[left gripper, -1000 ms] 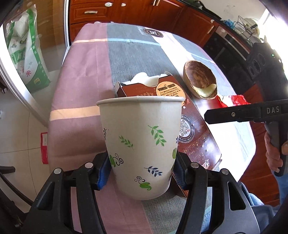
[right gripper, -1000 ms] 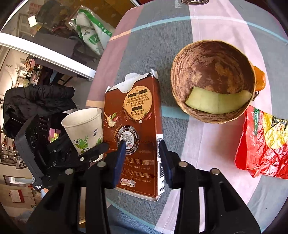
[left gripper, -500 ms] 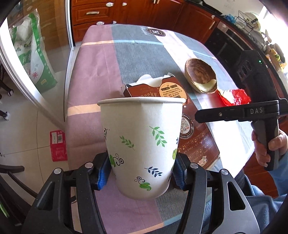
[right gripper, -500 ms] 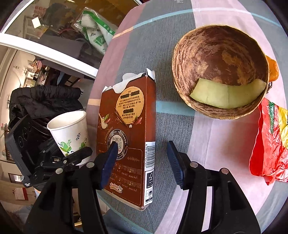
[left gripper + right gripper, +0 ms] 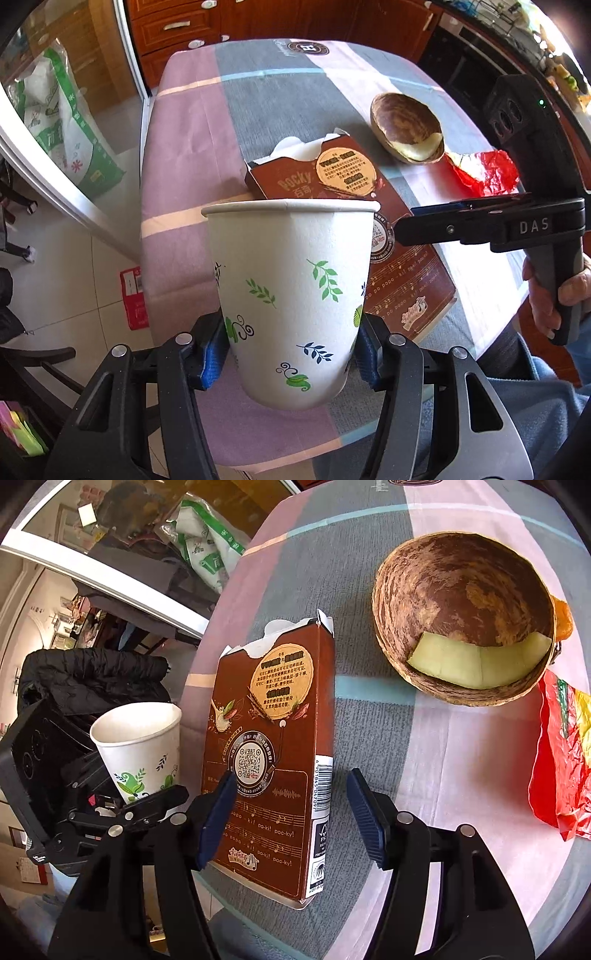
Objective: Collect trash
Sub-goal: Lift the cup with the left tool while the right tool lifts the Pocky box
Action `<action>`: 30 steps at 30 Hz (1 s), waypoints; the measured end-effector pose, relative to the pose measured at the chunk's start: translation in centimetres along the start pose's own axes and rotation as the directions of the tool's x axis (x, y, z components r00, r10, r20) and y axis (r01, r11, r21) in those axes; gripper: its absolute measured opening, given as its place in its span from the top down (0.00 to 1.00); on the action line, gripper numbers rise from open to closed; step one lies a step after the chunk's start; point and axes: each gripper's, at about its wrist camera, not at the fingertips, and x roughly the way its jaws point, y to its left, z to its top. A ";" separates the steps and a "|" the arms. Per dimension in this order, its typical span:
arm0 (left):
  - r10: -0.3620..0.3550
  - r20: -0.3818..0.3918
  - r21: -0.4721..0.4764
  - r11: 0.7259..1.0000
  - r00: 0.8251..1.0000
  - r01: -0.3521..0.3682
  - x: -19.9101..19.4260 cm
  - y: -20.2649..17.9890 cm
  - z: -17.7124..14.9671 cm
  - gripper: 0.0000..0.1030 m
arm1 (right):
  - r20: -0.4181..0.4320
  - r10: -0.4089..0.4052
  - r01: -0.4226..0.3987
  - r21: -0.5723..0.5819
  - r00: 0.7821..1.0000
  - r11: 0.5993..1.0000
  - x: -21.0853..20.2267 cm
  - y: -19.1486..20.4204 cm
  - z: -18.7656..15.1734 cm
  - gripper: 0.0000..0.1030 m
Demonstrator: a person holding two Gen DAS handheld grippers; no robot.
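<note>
At 6 o'clock in the left wrist view, left gripper (image 5: 291, 354) jaws clamp the paper cup (image 5: 291, 295) upright, w/ both pads on its lower wall. Right gripper (image 5: 291, 816) jaws have just been opening, now parted either side of the brown snack box (image 5: 273, 746) lying flat; whether the pads touch it can't be told. A hand (image 5: 554, 295) grips its handle at 3 o'clock. On the striped table (image 5: 192, 155): coconut-shell bowl (image 5: 461, 602), red wrapper (image 5: 557, 760) at 3 o'clock.

Both views are aimed steeply down, close; the paper cup (image 5: 291, 299) (image 5: 138, 749) and snack box (image 5: 351, 229) (image 5: 273, 753), at 12 o'clock, are shared.
</note>
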 end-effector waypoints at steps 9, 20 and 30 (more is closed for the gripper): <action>0.096 0.015 0.032 0.995 0.995 -0.096 0.6 -1.2 -0.3 0.44 | 0.015 0.031 -0.032 0.021 0.999 0.999 -0.4 -0.9 -0.3 0.42; 0.023 0.057 -0.062 0.998 0.998 -0.020 0.5 0.5 -1.2 0.43 | 0.000 0.091 -0.091 0.001 0.996 0.996 0.4 0.0 -1.0 0.36; -0.036 0.108 -0.124 0.991 0.994 0.049 0.2 2.7 -2.6 0.42 | 0.012 0.169 -0.169 0.014 0.986 0.986 -1.3 1.8 -0.6 0.41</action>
